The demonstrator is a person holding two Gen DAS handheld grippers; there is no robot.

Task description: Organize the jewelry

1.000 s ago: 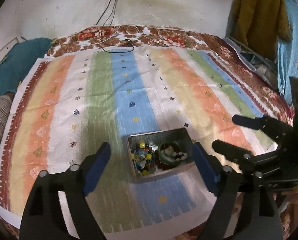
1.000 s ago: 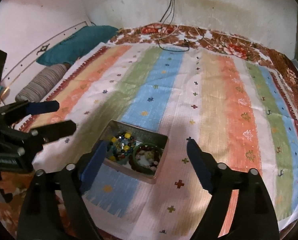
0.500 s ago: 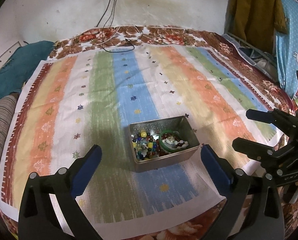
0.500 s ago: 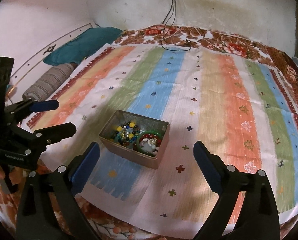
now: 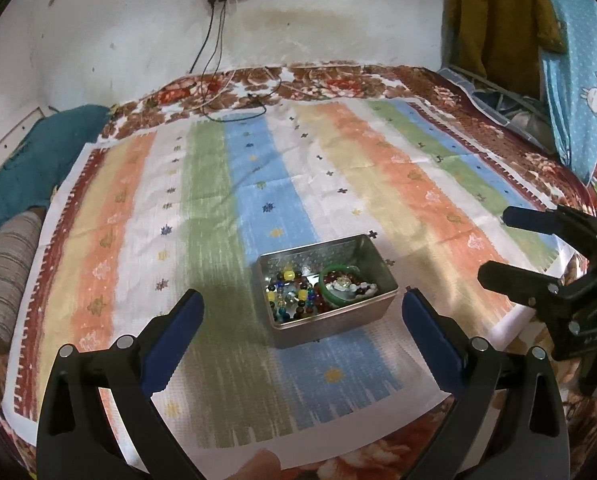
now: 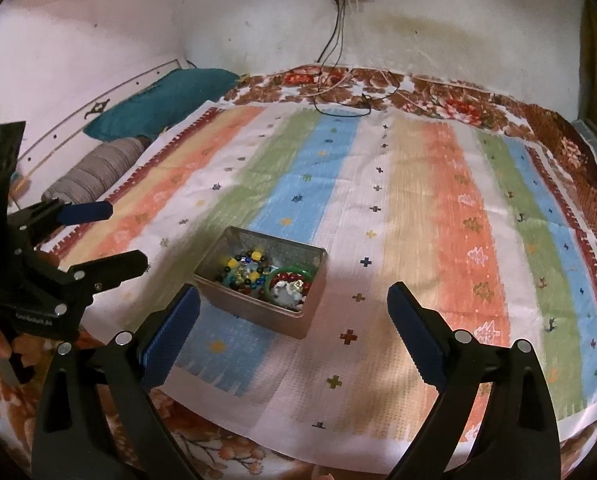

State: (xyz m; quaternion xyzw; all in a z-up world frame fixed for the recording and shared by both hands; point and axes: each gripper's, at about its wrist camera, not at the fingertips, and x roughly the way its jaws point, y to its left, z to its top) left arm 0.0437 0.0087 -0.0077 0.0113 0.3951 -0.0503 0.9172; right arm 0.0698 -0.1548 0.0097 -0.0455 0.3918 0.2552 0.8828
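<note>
A silver metal tin (image 5: 378, 306) (image 6: 294, 324) sits on the striped cloth near the bed's front edge. It holds mixed colored beads (image 5: 288, 294) (image 6: 244, 270) and a green bangle (image 5: 330, 298) (image 6: 294, 269) around red beads and a pale charm. My left gripper (image 5: 303, 298) is open and empty, hovering short of the tin; it also shows at the left of the right wrist view (image 6: 126, 236). My right gripper (image 6: 293, 291) is open and empty, just short of the tin; it shows at the right of the left wrist view (image 5: 494, 244).
The striped cloth (image 5: 378, 168) covers a floral bedspread (image 5: 438, 80). A teal pillow (image 6: 162, 102) and a striped bolster (image 6: 94, 172) lie at the left. Charger cables (image 5: 234, 112) trail from a wall socket. Clothes (image 5: 498, 20) hang at the right.
Both grippers have pulled back from the tin toward the bed's front edge and stay open. The tin and its jewelry have not moved.
</note>
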